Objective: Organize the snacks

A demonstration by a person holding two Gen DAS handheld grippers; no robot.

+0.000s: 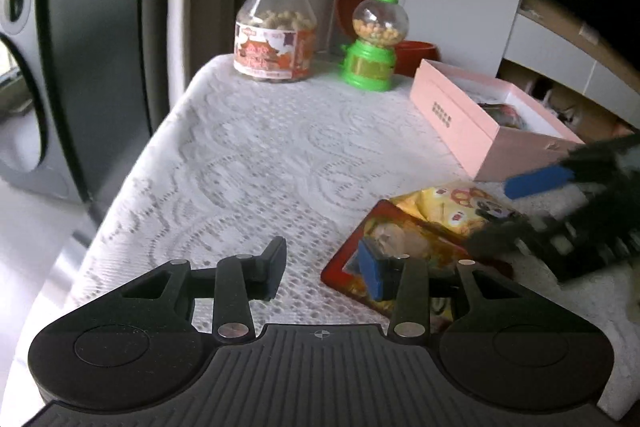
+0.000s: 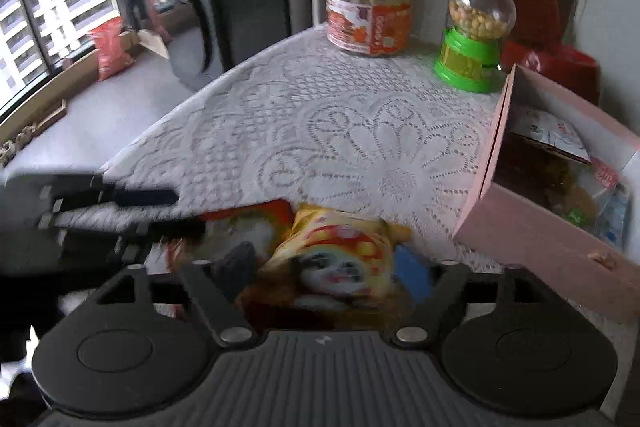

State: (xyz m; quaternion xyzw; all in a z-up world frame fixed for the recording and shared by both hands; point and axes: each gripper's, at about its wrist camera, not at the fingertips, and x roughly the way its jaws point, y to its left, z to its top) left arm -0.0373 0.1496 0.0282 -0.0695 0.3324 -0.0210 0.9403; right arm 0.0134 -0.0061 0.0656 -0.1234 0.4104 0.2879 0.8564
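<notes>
The left gripper (image 1: 326, 267) hovers low over the white lace-covered table (image 1: 248, 155), its jaws spread wide and released, one blue pad above the red-bordered flat snack packet (image 1: 400, 247); the right gripper (image 2: 326, 267) has its jaws on either side of the yellow panda-print snack pouch (image 2: 340, 251), though whether they pinch it I cannot tell; that pouch overlaps the red packet. Just beyond stands the open pink cardboard box (image 1: 452, 115), wrapped snacks inside; at the far edge, the gold-lidded glass jar (image 1: 276, 31) of round puffs beside the green toy candy dispenser (image 1: 374, 45).
</notes>
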